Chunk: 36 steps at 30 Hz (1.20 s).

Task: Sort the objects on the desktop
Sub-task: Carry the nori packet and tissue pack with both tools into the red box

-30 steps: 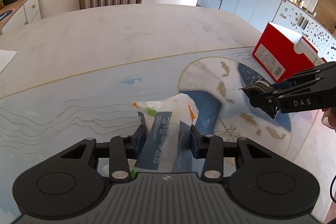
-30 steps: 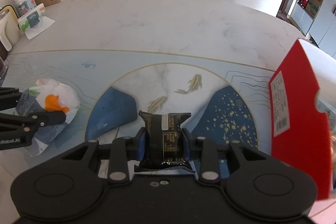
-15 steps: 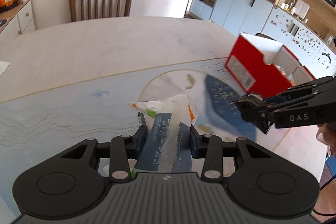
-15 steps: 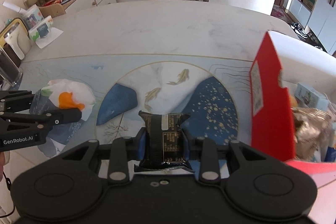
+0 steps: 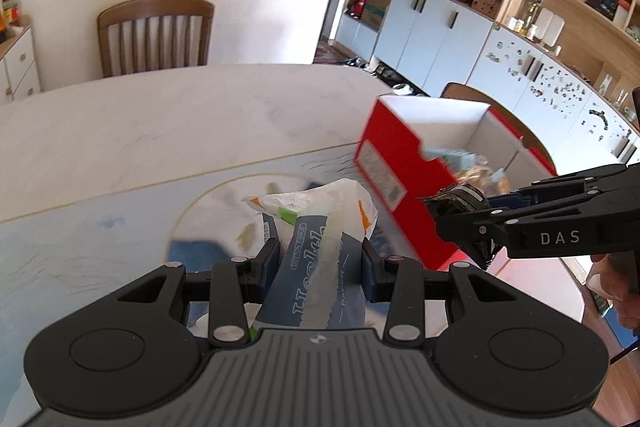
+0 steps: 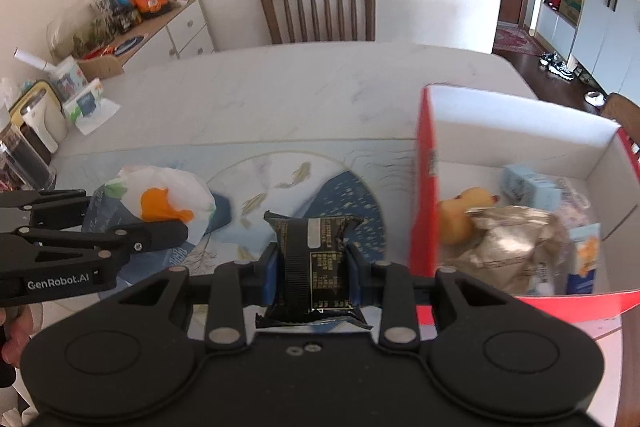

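Left wrist view: the left gripper [image 5: 320,259] clamps a blue-and-white plastic tissue pack [image 5: 316,267] above the patterned table mat [image 5: 100,247]; the open red cardboard box [image 5: 404,167] stands to the right.

Right wrist view: the right gripper [image 6: 311,263] grasps a black foil snack packet [image 6: 312,267] just left of the box, which holds a yellow rubber duck [image 6: 460,215] and a crumpled silver bag [image 6: 508,247].

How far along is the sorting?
Done: the red box already holds a yellow toy, a crinkled bag and small cartons. In hand: left gripper grips the tissue pack, right gripper the black packet. Left: dropping both in.
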### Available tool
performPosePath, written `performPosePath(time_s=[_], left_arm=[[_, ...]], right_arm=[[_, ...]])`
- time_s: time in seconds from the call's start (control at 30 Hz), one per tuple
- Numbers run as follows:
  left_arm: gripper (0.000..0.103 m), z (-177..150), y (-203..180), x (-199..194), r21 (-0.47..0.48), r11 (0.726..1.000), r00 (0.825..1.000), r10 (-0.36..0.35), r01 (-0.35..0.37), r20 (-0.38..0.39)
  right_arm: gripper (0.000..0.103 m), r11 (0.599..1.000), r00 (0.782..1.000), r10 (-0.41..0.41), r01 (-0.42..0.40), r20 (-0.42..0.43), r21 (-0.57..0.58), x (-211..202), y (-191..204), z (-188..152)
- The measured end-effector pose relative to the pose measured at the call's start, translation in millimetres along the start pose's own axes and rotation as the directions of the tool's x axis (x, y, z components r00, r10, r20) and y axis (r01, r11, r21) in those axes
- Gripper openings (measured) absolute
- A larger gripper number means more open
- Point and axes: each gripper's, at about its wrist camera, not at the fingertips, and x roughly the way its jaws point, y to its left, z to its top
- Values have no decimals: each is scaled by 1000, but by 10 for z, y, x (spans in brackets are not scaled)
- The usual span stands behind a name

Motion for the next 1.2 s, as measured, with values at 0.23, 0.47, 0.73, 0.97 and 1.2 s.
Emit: performPosePath(time_s=[0.23,0.47,0.73,0.97,1.2], left_arm=[[39,181,-419,115,35,999,1000,-24,23,20],[39,334,-837,322,70,997,999,-44,42,26],[39,500,-1262,565,108,992,998,-64,61,21],[39,694,-1630,824,175,982,997,-71,66,21],[39,925,-1766,1181,189,981,999,-38,36,6]], right_arm=[[33,1000,999,6,-6,34,4,-170,-337,32],[32,1000,998,-5,4,55,26,-297,-728,12],[33,998,998,-30,26,61,61,-392,-1182,-38],[33,995,996,-64,58,69,85,-462,-1593,-40],[33,990,993,-97,90,63,113,-419,-1940,-28]])
